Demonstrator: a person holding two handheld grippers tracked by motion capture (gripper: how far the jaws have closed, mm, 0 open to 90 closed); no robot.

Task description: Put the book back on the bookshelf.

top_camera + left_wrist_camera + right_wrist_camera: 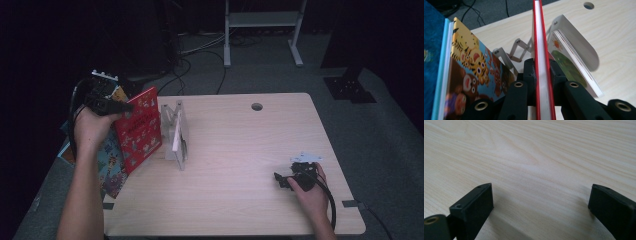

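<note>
My left gripper (pixel 124 107) is shut on the top edge of a red hardcover book (pixel 141 131), held upright and tilted at the table's left side. In the left gripper view the black jaws (pixel 543 71) clamp the red book (pixel 541 45) edge-on. Just right of it stands a metal expanding book rack (pixel 176 136) with a white picture book (pixel 574 62) leaning in it. My right gripper (pixel 281 181) rests low on the table near the front right, open, with bare wood between its jaws (pixel 541 200).
A tiger-cover book (pixel 471 72) and a blue book (pixel 434 50) stand left of the red one; more colourful books (pixel 112 172) lie at the table's left edge. A cable hole (pixel 257 106) sits at the back. Cables and a white frame (pixel 262 30) lie on the floor beyond.
</note>
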